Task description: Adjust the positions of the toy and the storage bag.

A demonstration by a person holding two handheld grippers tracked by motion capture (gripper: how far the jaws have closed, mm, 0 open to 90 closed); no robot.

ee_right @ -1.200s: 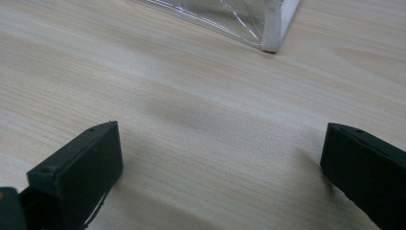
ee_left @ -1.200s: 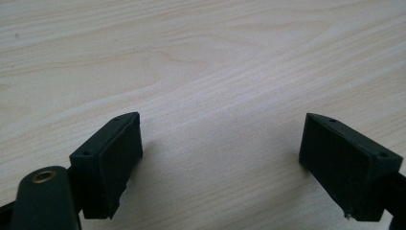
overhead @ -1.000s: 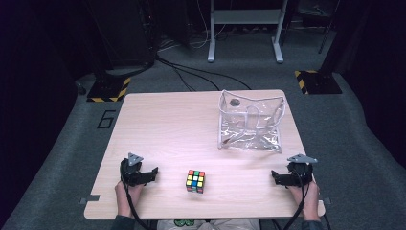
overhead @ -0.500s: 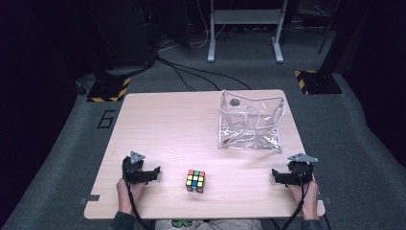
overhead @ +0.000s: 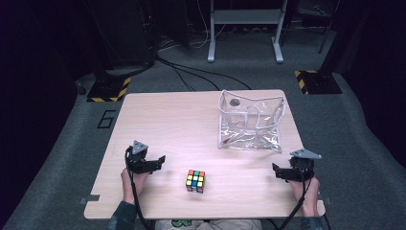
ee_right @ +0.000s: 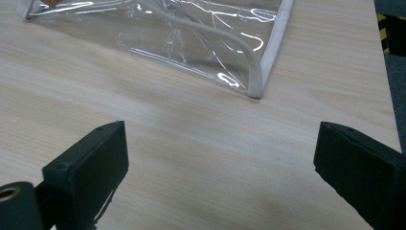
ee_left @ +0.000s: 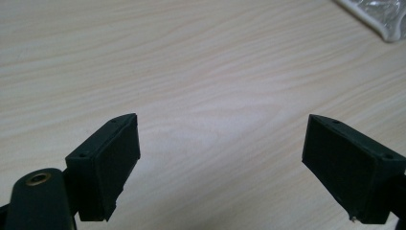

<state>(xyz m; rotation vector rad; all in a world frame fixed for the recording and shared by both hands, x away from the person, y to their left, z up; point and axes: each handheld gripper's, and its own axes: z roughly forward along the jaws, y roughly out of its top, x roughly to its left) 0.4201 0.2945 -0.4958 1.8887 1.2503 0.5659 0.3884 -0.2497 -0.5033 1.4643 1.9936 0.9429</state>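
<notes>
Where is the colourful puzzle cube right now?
In the high view, the puzzle cube sits on the wooden table near the person's edge, between the left gripper and the right gripper, nearer the left one.

**Readable marks: one numeral**

High view: a single dark digit "6" (overhead: 107,118) on the grey floor (overhead: 57,158), just off the far-left corner of the counter (overhead: 167,120). Yellow-and-black hazard striping on two floor plates, (overhead: 109,89) and (overhead: 317,81), carries no lettering. Both gripper views: no text legible.
</notes>
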